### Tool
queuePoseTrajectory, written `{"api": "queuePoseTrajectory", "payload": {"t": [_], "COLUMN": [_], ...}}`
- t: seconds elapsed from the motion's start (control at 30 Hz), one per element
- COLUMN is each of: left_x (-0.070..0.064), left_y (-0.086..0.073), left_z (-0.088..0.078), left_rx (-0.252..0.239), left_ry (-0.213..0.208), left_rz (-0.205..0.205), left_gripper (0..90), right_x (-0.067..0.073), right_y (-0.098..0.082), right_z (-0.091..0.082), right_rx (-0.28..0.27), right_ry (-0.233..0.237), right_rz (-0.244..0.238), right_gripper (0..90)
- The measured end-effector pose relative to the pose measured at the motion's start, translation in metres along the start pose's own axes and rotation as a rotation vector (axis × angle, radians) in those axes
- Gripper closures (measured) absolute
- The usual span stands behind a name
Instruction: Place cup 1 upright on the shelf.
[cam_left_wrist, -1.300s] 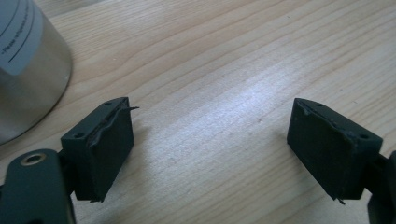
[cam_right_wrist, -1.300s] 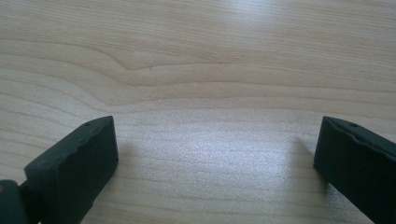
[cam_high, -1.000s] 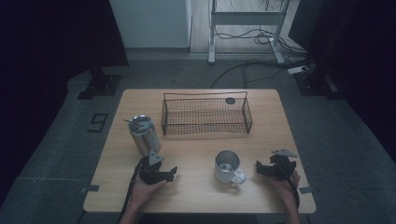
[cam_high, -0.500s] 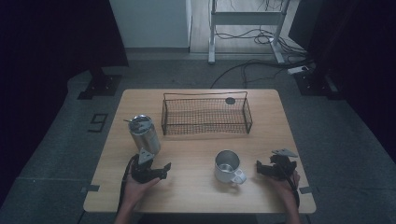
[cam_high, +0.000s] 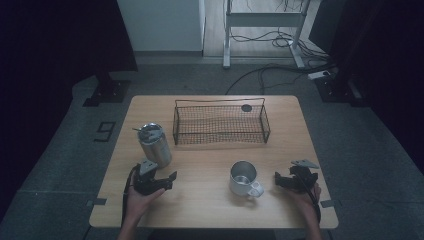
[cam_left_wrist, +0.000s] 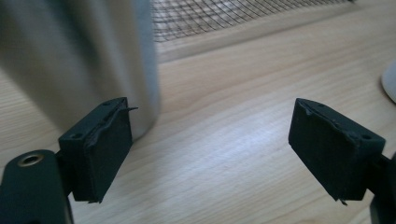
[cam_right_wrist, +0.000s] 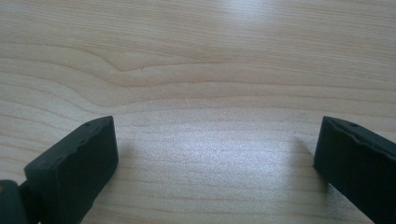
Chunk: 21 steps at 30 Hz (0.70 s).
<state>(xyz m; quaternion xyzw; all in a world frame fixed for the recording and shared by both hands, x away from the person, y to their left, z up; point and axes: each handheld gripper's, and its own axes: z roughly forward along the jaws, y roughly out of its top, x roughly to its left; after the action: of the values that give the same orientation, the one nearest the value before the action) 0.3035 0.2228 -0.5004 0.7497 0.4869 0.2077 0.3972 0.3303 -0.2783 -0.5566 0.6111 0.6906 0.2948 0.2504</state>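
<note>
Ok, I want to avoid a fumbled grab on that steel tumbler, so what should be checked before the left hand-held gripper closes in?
1. Left hand-held gripper jaws wide apart: ok.
2. Steel tumbler upright on the table: ok.
3. Tumbler between the jaws: not ok; in the left gripper view it stands beyond the left jaw, off to that side.
4. Wire basket apart from the tumbler: ok, a gap shows in the high view.
5. Metal mug out of the left gripper's way: ok, it stands off to the right.
6. Right hand-held gripper open and holding nothing, over bare wood: ok.
</note>
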Motion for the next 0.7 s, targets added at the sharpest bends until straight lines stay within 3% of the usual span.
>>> {"api": "queuePoseTrajectory", "payload": {"t": [0.47, 0.7], "left_x": [0.028, 0.036], "left_y": [-0.002, -0.002], "left_z": [-0.016, -0.022], "left_rx": [-0.045, -0.062], "left_ry": [0.046, 0.063], "left_rz": [-0.072, -0.087], "left_gripper": [11.7, 11.4], "right_x": [0.0, 0.0], "right_y": [0.0, 0.0], "right_z": [0.0, 0.0], "right_rx": [0.0, 0.001], "right_ry": [-0.003, -0.006], "right_rz": [0.003, 0.003], "right_gripper": [0.0, 0.0]}}
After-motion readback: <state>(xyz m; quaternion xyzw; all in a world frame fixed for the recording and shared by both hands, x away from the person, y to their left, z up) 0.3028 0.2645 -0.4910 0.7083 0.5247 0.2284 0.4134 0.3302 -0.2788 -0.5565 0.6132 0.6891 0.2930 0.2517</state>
